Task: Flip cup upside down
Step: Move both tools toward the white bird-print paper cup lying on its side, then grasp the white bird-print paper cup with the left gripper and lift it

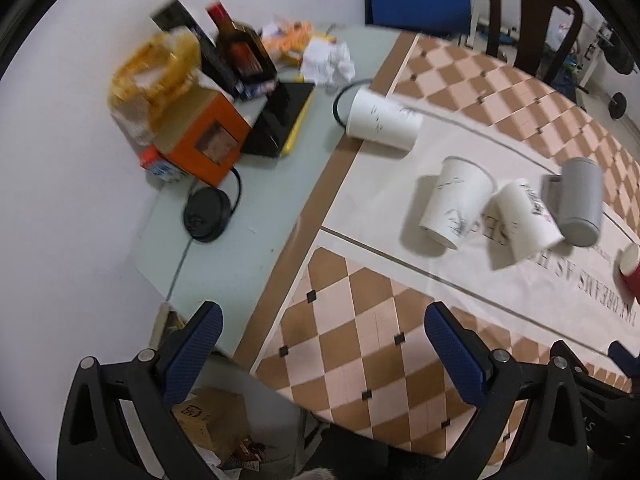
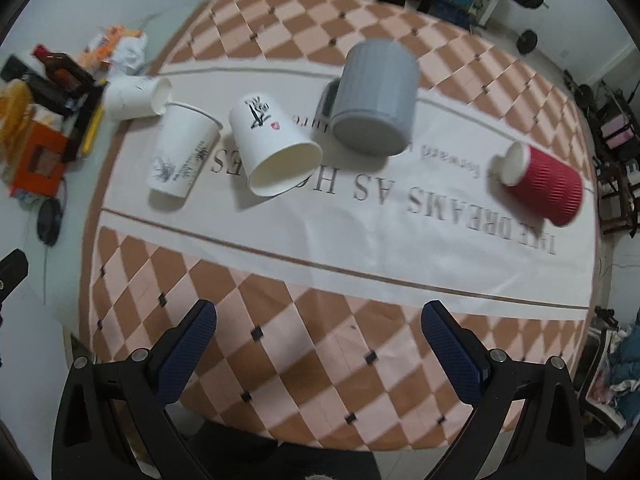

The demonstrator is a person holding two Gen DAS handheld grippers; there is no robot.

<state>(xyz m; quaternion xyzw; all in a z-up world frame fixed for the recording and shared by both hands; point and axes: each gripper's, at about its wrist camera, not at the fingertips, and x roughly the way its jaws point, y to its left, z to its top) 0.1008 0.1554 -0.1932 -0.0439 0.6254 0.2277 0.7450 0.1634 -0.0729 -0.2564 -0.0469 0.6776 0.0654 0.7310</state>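
Several cups stand on a round table with a checked cloth (image 2: 304, 344). In the right wrist view, from left: a white paper cup lying on its side (image 2: 134, 98), a white cup with leaf print (image 2: 182, 154), a white cup with black script (image 2: 272, 150) whose mouth faces me, a grey mug (image 2: 374, 100) and a red ribbed cup (image 2: 544, 186). The left wrist view shows the lying cup (image 1: 382, 122), the leaf cup (image 1: 456, 202), the script cup (image 1: 524, 218), the grey mug (image 1: 580, 200) and the red cup's edge (image 1: 630, 268). My left gripper (image 1: 322, 352) and right gripper (image 2: 318, 350) are open, empty, well short of the cups.
A grey side table (image 1: 256, 200) at the left holds an orange box (image 1: 204, 142), a dark bottle (image 1: 240, 48), crumpled paper (image 1: 328, 60), a black case (image 1: 280, 118) and a round black cap (image 1: 206, 214). A dark chair (image 1: 532, 20) and a blue chair (image 1: 418, 0) stand behind the table.
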